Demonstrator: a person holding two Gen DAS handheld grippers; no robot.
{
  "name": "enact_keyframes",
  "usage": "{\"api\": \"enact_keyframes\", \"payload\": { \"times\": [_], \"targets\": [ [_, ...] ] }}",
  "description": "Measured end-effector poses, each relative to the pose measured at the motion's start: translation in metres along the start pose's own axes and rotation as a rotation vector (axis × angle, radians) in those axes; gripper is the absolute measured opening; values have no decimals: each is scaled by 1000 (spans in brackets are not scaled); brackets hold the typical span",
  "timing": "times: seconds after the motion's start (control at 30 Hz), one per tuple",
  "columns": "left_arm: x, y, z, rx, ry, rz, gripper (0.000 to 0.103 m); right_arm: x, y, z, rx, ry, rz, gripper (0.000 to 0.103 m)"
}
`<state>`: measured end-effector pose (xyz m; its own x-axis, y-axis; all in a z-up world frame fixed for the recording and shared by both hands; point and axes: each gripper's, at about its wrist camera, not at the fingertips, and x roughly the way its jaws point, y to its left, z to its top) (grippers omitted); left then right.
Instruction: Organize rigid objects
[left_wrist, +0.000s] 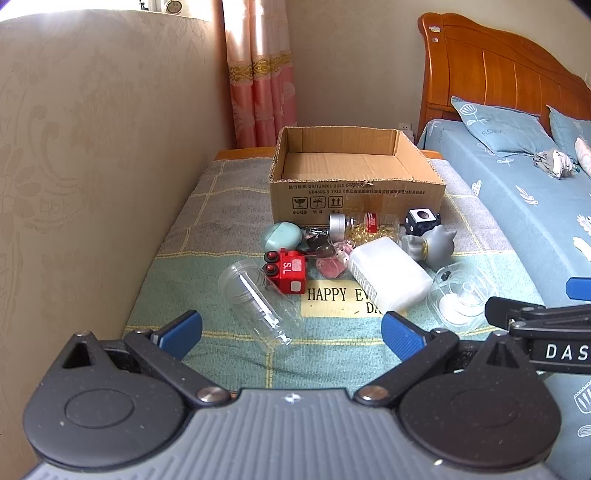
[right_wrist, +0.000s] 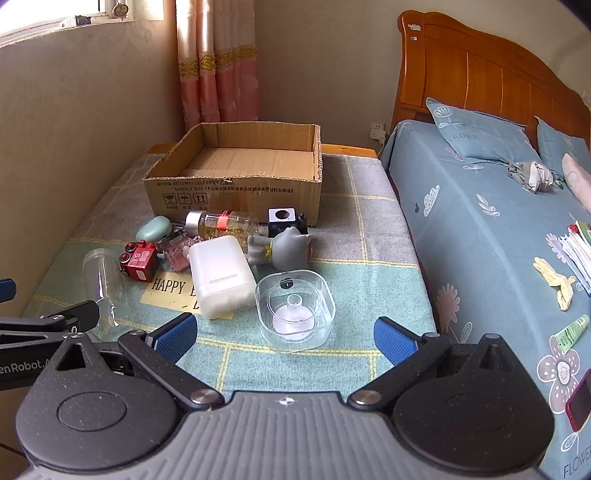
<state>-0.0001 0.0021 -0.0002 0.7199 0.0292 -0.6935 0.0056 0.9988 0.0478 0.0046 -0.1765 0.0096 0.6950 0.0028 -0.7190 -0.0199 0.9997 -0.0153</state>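
With both the left gripper (left_wrist: 291, 330) and right gripper (right_wrist: 284, 330) holding fingers apart and empty, the clutter lies mid-frame before the empty box (right_wrist: 236, 173), and the clear jar (left_wrist: 258, 301) may roll away if nudged sideways.

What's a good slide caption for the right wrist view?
Open right gripper hovering before a clear dish, clutter and an empty cardboard box.
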Motion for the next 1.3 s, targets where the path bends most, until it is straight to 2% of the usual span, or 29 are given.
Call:
{"api": "enact_keyframes", "payload": {
  "times": [1.3],
  "targets": [
    [-4,-3,11,9,-15,5,102,-4,-1,6,-1,-18,-7,103]
  ]
}}
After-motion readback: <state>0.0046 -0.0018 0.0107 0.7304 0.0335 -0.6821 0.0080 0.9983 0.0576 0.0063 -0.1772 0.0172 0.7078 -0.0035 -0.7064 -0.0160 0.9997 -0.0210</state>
